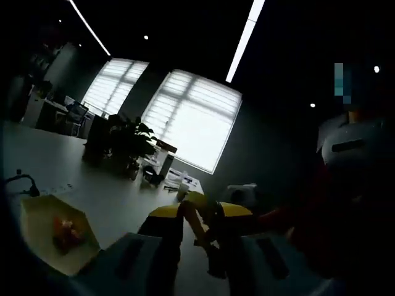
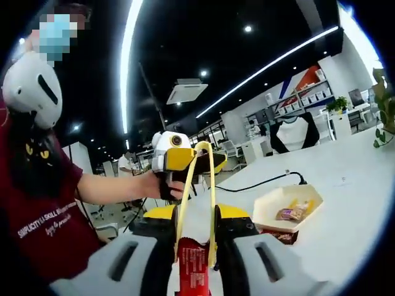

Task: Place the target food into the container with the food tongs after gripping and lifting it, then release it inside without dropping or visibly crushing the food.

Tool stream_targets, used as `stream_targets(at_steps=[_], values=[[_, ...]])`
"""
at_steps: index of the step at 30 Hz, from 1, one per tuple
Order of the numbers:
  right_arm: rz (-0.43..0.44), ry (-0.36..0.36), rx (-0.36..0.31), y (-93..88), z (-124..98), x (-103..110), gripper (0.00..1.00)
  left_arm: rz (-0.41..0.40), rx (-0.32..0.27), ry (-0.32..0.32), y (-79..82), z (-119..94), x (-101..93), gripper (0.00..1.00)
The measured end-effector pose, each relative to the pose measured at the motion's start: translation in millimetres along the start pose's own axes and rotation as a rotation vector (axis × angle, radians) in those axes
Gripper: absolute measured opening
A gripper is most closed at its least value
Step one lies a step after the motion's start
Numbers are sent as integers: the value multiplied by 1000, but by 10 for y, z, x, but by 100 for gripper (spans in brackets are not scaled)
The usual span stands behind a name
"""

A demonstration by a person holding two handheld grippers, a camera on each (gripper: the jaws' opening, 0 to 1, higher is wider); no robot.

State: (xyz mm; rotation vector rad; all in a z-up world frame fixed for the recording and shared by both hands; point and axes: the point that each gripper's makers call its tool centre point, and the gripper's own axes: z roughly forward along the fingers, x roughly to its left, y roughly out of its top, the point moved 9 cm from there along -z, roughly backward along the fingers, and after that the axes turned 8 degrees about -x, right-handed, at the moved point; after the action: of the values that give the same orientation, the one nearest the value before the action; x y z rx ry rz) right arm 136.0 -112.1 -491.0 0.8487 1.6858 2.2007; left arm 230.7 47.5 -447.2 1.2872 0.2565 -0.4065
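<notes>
Tongs [image 2: 196, 203] sit clamped in right hand-held gripper [image 2: 196, 243]; left hand-held gripper's [image 1: 200, 231] grip unreadable in gloom.

**2 cameras, facing opposite ways over 1 table**

Both ride just above the table [image 2: 345, 179]. The left gripper view looks past the tray [image 1: 37, 237] toward the windows [image 1: 194, 120]. The right gripper view faces the person [image 2: 43, 179], tray [image 2: 287, 213] near. Shared: tray, table.
</notes>
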Motion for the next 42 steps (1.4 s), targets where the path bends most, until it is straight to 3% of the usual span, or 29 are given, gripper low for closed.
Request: stream_targets(at_steps=[2,6,9,15,19,22,24,29,31,33,35,38,39,42], values=[[-24,4,12,-9,17,-16,21,0,1,-9,8,21,1,21],[-85,-4,79,-147,79,-123,28,64,82,-4,-29,78,43,20],[-46,-66,135,-232,98,-215,31,93,122,-1,-31,124,76,20],[22,-121,130,-231,87,-200,36,152,147,13,112,103,68,20],[152,-187,110,-174,127,-208,38,221,284,14,131,92,25,20],[154,-149,133,-154,192,-147,39,222,286,-5,175,143,-21,20],[92,-111,152,-122,278,-48,39,269,342,-14,207,165,-46,20],[77,-74,199,-71,379,46,37,284,394,-58,233,202,-141,20],[-37,-50,244,-49,387,49,33,306,437,-78,258,206,-196,20],[-124,-38,273,-40,398,59,28,315,440,-89,286,216,-245,20],[-138,1,290,-26,427,126,29,333,442,-101,286,225,-301,20],[-170,-4,293,-11,449,140,28,364,437,-114,267,237,-357,20],[-164,-5,298,-15,452,139,28,372,443,-111,257,237,-369,20],[14,-34,271,-18,452,146,31,388,450,-111,247,229,-403,20]])
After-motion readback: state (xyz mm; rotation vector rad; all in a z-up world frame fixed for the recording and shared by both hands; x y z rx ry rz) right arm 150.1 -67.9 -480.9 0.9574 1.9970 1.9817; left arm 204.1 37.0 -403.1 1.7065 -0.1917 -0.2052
